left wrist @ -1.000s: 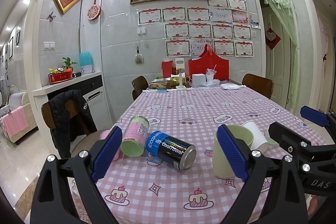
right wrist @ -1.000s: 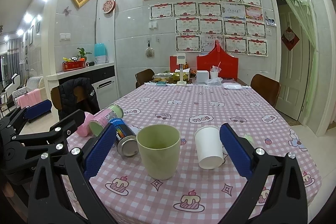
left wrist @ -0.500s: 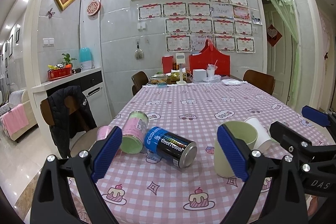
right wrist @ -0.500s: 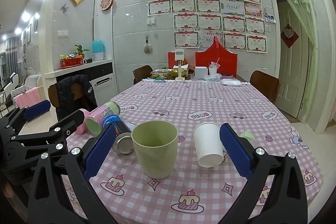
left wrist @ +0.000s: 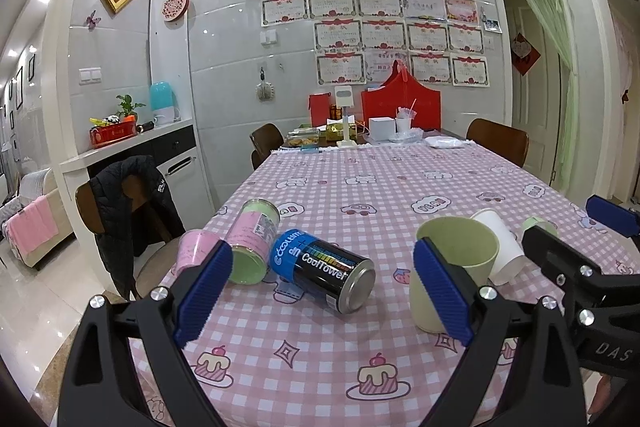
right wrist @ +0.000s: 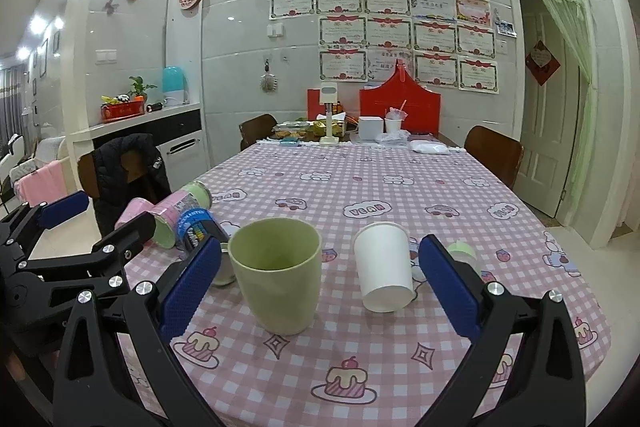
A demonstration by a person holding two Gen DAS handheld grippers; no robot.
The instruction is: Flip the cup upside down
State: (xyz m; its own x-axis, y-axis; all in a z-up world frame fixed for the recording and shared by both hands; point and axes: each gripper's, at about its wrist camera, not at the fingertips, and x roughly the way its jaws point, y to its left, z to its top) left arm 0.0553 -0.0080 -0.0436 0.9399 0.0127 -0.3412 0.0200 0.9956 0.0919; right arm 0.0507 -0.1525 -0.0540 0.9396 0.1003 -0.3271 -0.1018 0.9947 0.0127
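Note:
A pale green cup (right wrist: 278, 281) stands upright, mouth up, on the pink checked tablecloth; it also shows in the left wrist view (left wrist: 456, 267). A white paper cup (right wrist: 384, 271) stands upside down to its right, and shows in the left wrist view (left wrist: 500, 243). My right gripper (right wrist: 320, 291) is open and empty, with the two cups between and just beyond its fingers. My left gripper (left wrist: 322, 293) is open and empty, in front of a lying black and blue can (left wrist: 324, 269).
A pink and green can (left wrist: 252, 241) and a pink cup (left wrist: 194, 251) lie at the table's left edge. A small green lid (right wrist: 462, 253) lies right of the white cup. A chair with a black jacket (left wrist: 124, 211) stands at the left. Boxes and clutter fill the far end.
Both grippers have moved a little forward and lower toward the table, so the cups and cans look larger and nearer. Nothing on the table has moved.

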